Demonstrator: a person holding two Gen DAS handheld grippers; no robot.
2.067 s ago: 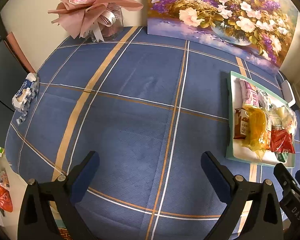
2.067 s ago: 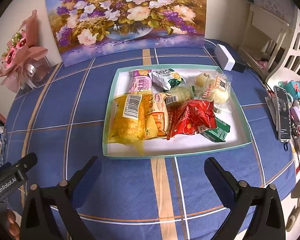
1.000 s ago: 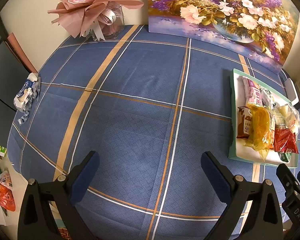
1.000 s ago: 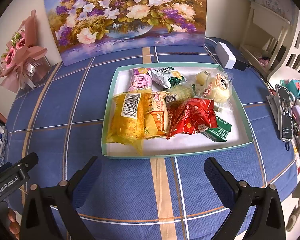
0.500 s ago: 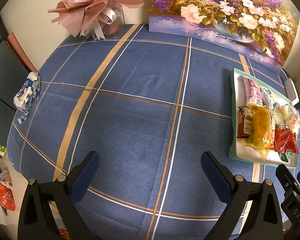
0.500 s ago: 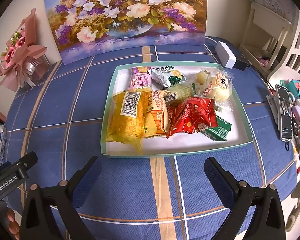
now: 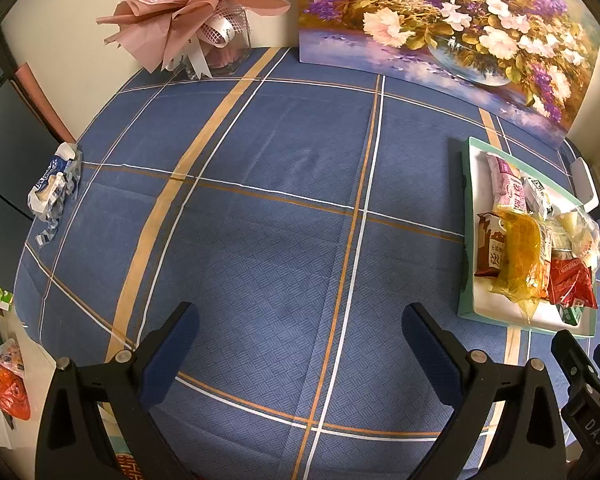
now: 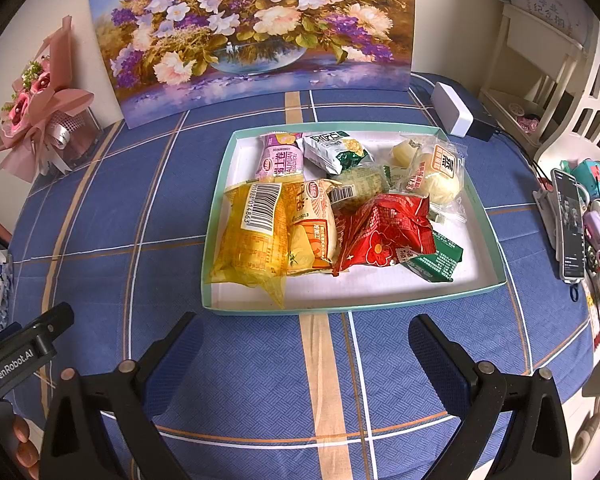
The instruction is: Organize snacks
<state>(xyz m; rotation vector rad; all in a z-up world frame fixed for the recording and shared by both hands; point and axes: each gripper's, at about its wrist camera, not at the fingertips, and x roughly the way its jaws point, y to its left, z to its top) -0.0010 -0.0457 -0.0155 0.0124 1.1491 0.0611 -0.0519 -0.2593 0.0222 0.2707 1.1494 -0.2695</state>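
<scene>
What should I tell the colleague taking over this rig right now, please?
Left gripper: open, empty, over bare blue plaid tablecloth.
Right gripper: open, empty, just short of the mint-rimmed white tray.
All snacks lie heaped in the tray: yellow packet, red packet, pink roll, green pouch.
Done: nothing visibly sorted.
Left: sorting the whole pile.

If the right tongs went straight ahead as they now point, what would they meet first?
Probably the near rim of the tray, which lies just ahead of the open right tongs. If they passed above that rim, the yellow snack bag or the red packet would come next; height is unclear.
</scene>
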